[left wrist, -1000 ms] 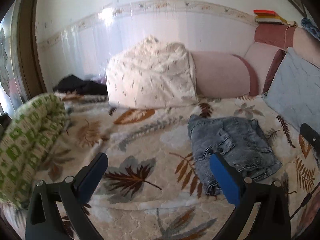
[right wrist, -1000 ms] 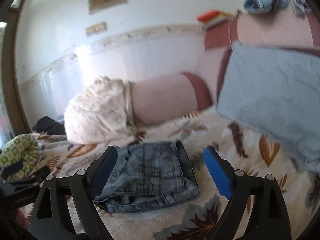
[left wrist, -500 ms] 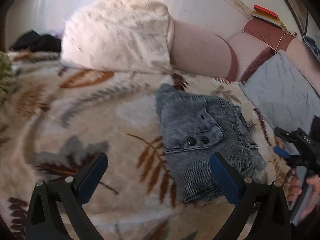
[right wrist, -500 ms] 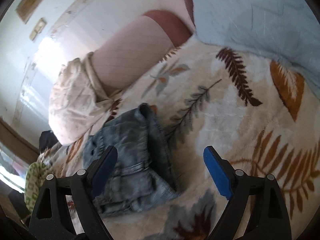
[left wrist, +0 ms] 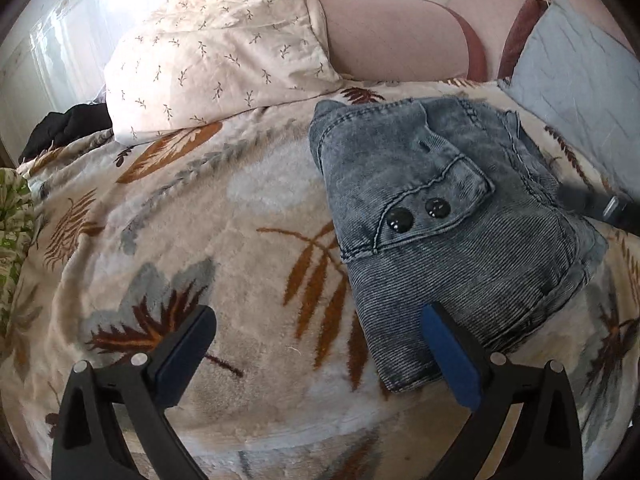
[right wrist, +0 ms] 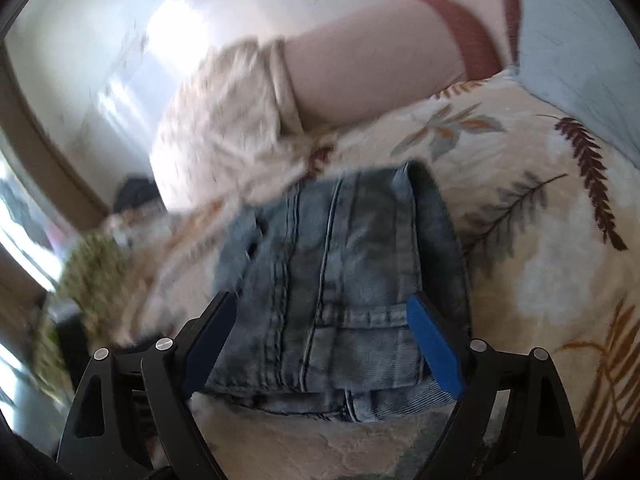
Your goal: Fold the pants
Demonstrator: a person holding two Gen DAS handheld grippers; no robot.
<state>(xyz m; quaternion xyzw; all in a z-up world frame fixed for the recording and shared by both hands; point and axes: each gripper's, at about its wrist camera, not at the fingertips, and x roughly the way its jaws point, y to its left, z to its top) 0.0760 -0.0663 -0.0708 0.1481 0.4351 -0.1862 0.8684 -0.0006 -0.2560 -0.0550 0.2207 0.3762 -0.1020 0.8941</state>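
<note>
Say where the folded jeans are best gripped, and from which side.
Probably the jeans at their near stacked edge, from the camera's side: the layers end there in one thick lip on the soft blanket, and the open right gripper already straddles it.

One folded pair of denim pants (left wrist: pixel 452 216), two black buttons (left wrist: pixel 418 216), one leaf-print blanket (left wrist: pixel 200 248), two open grippers (left wrist: pixel 320 344).

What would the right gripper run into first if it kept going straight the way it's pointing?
Most likely the folded grey-blue denim pants: they fill the gap between the open right gripper fingers. Blur leaves depth unclear.
</note>
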